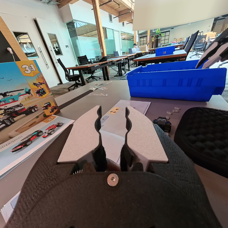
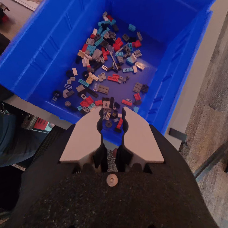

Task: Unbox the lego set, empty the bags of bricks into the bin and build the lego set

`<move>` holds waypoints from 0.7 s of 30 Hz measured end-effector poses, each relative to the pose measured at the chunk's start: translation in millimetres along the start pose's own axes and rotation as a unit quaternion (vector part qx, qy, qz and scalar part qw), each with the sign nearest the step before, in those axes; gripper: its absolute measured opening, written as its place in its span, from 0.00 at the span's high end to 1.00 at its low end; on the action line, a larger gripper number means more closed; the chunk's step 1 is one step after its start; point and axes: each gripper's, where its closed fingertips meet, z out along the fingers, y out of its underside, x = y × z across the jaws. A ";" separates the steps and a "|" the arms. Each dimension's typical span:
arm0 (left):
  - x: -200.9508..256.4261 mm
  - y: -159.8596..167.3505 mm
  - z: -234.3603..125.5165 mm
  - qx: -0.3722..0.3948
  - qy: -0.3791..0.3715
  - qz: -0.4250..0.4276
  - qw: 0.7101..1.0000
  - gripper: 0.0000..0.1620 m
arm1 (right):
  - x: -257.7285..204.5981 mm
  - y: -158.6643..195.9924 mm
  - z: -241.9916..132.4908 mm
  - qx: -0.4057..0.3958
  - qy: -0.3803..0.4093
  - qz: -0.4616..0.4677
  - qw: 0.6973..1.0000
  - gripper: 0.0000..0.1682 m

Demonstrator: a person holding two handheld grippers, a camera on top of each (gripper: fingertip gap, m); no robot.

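Observation:
My left gripper [image 1: 113, 108] is open and empty, low over the open instruction booklet [image 1: 130, 108] on the grey table. A small black and grey partial build [image 1: 162, 123] sits just right of it, with several small grey plates [image 1: 173, 111] beyond. The blue bin [image 1: 172, 83] stands at the back right. My right gripper [image 2: 111, 108] is open and empty, above the bin's near end [image 2: 37, 59], pointing down at the loose bricks [image 2: 106, 59] of red, teal, grey, black and white. It also shows in the left wrist view [image 1: 203, 64] over the bin.
The lego box [image 1: 24, 93] stands upright at the left, with another booklet [image 1: 30, 134] lying in front of it. Empty clear bags [image 1: 98, 88] lie at the far table edge. A black textured pad [image 1: 203, 133] lies at the right. Office desks and chairs stand beyond. The grippers' ends are close to 40 cm from one another.

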 end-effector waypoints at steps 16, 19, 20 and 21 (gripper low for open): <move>-1.8 -2.2 -2.8 0.016 -0.003 -0.012 1.000 0.77 | -34.2 -79.4 72.6 -0.010 -0.195 -0.192 0.962 0.69; -2.3 -6.9 -5.1 0.030 -0.003 -0.015 0.999 0.77 | -19.4 -100.8 63.6 -0.015 -0.185 -0.192 0.964 0.67; -2.0 -9.1 -6.1 0.037 -0.002 -0.017 0.999 0.77 | -15.4 -107.4 59.4 -0.008 -0.177 -0.183 0.967 0.67; -1.9 -11.4 -7.3 0.044 -0.001 -0.018 0.999 0.77 | -14.5 -107.9 53.8 -0.007 -0.179 -0.179 0.967 0.67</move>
